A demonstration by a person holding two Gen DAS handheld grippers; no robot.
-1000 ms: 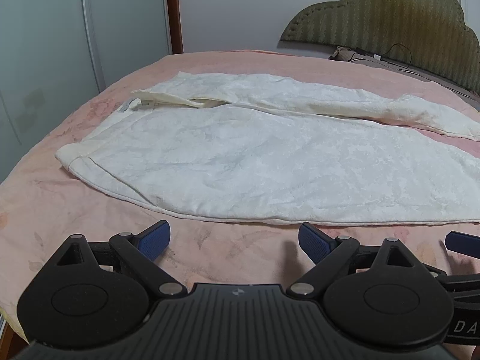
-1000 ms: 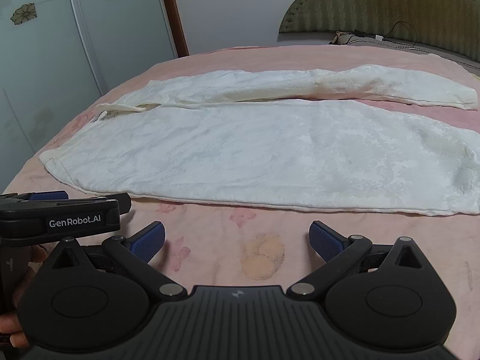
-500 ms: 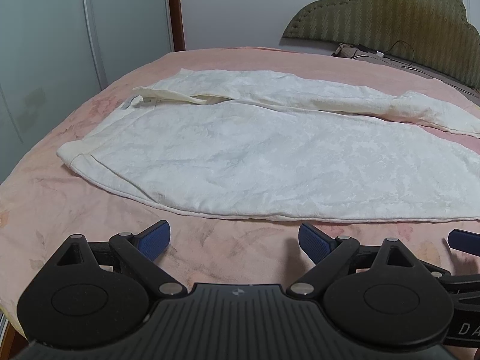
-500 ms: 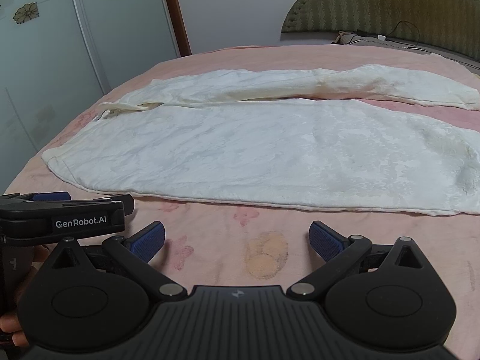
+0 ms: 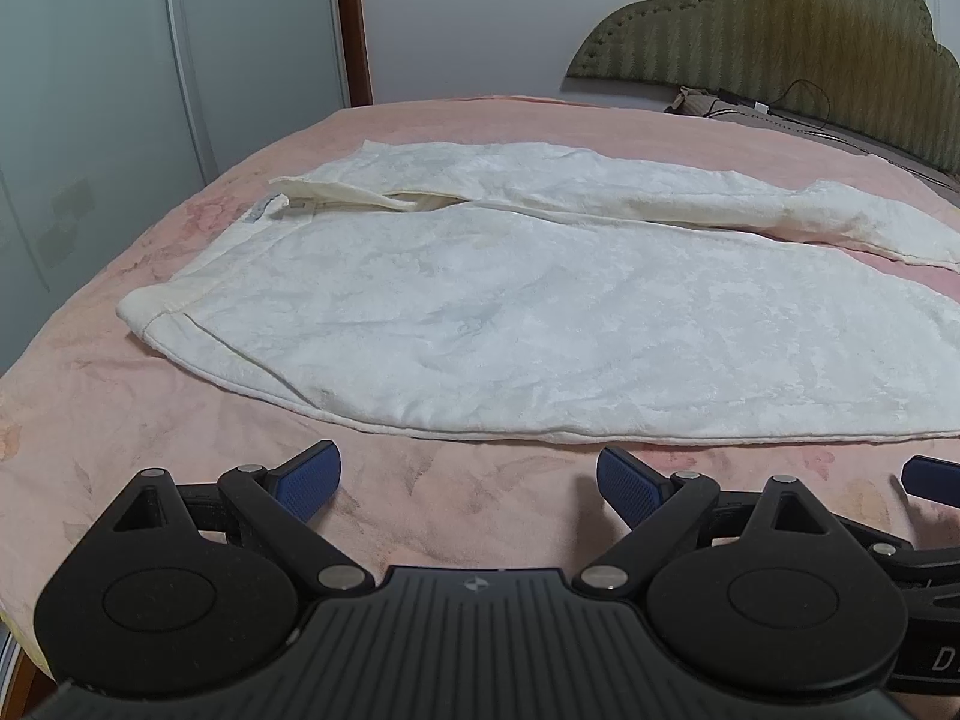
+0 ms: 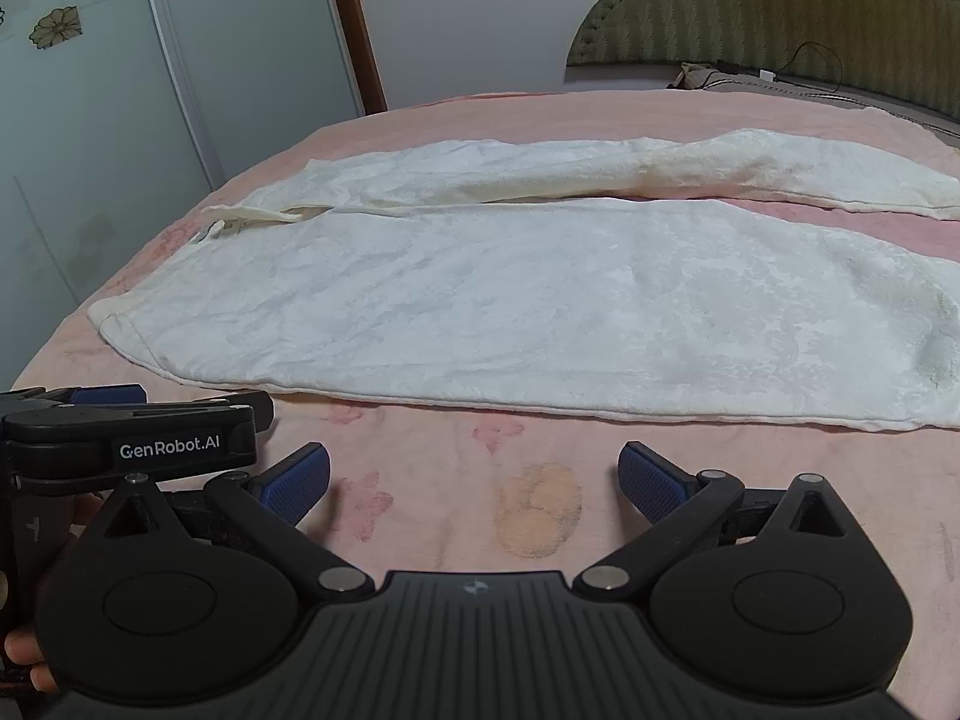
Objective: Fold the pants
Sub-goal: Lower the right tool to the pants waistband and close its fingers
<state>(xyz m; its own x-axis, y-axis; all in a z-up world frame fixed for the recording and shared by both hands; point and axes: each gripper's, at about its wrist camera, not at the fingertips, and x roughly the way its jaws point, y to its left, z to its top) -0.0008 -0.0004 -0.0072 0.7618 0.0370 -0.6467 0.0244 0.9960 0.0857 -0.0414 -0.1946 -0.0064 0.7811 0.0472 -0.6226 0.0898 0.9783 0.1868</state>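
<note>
Lying flat on one bed (image 5: 150,420), one pair of white pants (image 5: 540,324); both grippers' (image 5: 468,483) (image 6: 474,480) fingers spread, empty.

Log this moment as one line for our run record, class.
stage: before first grasp | white pants: spread flat on pink bedspread | left claw: open, empty | right claw: open, empty

Dim even light, sharp, fisheye-bent edges

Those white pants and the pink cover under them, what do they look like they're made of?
The white pants look like a soft, matte woven fabric, perhaps cotton, going by the faint tone-on-tone pattern and fine creases. The pink bedspread seems a thin printed cloth: faded flower motifs, slightly wrinkled, no sheen. The exact fibre of either cannot be told.
</note>
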